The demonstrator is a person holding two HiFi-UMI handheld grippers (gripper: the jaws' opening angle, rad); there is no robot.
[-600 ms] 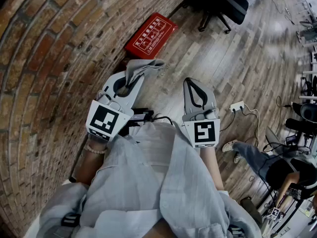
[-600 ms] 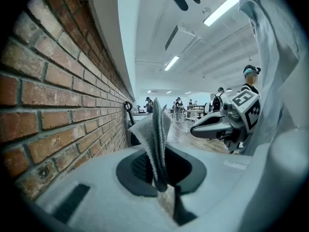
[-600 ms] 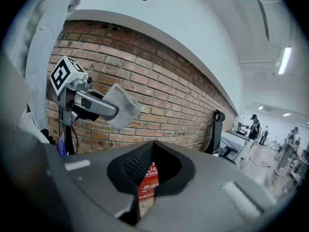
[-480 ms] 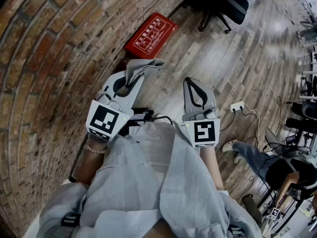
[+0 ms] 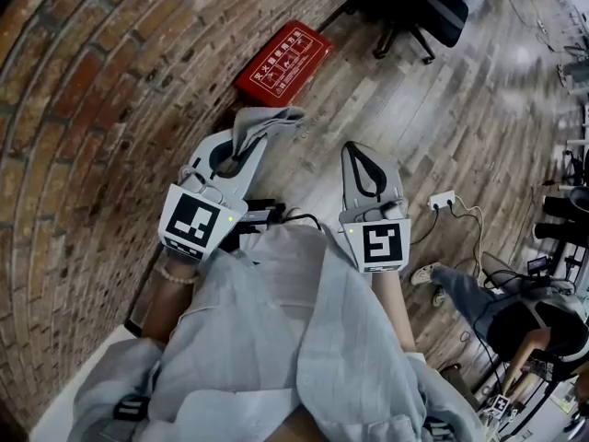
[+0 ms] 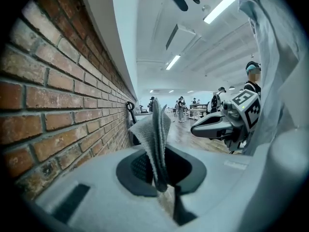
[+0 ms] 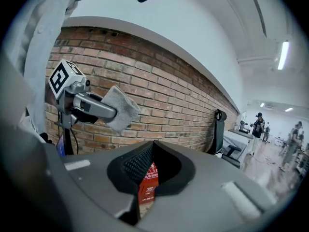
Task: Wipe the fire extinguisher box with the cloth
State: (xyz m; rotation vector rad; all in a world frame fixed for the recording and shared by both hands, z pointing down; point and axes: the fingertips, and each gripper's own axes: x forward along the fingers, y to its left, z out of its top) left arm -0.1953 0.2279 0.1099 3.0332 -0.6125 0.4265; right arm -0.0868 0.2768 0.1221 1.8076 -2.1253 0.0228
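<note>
The red fire extinguisher box (image 5: 282, 63) lies on the wood floor against the brick wall, ahead of both grippers. My left gripper (image 5: 250, 145) is shut on a grey cloth (image 5: 265, 122) that sticks out past its tips, about a gripper's length short of the box. In the left gripper view the cloth (image 6: 155, 134) stands folded between the jaws. My right gripper (image 5: 355, 150) hangs to the right with its tips together and nothing in them. Through its jaws a strip of the red box (image 7: 148, 180) shows. The left gripper (image 7: 91, 108) and cloth (image 7: 120, 108) also appear there.
A curved brick wall (image 5: 83, 109) runs along the left. A black office chair (image 5: 425, 9) stands beyond the box. A white power strip (image 5: 440, 198) with cable lies at right. A seated person (image 5: 502, 307) is at lower right. Black gear (image 5: 262, 215) sits under the grippers.
The head view has shifted slightly. Both grippers hold the same pose, and the cloth stays in the left one.
</note>
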